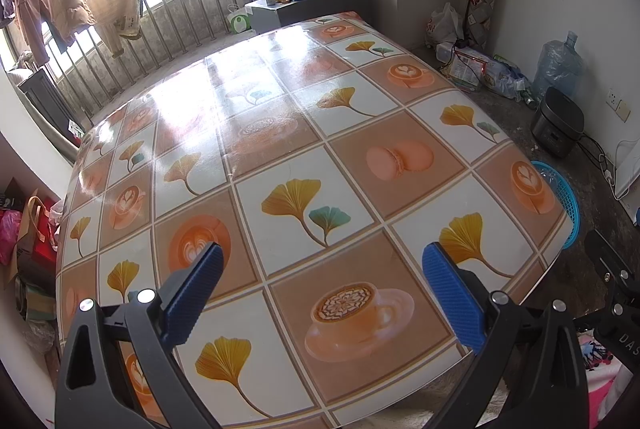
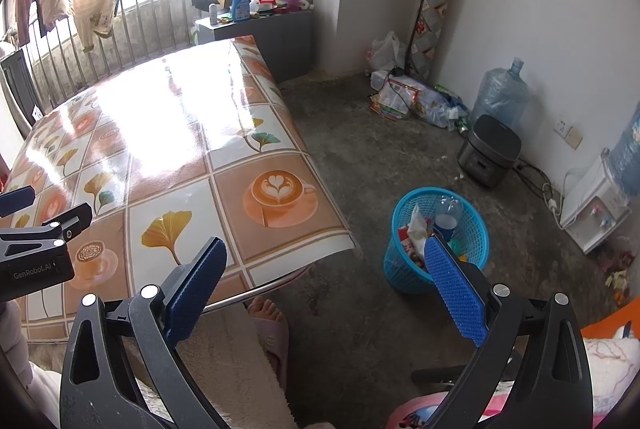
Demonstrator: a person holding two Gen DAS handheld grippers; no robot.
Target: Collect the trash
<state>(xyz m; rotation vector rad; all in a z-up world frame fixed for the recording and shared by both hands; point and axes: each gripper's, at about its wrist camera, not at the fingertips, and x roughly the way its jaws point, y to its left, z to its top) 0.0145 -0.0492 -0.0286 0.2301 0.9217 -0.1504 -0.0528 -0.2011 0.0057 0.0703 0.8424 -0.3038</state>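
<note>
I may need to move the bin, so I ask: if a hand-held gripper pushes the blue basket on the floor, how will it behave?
The basket is thin open mesh, so it is probably light and its wall may flex. It holds only wrappers and a plastic bottle, so a high push might tip it. The floor looks rough, so it may drag rather than slide.

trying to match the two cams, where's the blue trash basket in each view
Left wrist: blue trash basket at the right edge, mostly hidden behind the table's corner.
Right wrist: lower right of centre on the floor, fully visible, trash inside.
Shared landmark: the dark rice cooker by the wall, beyond the basket.
</note>
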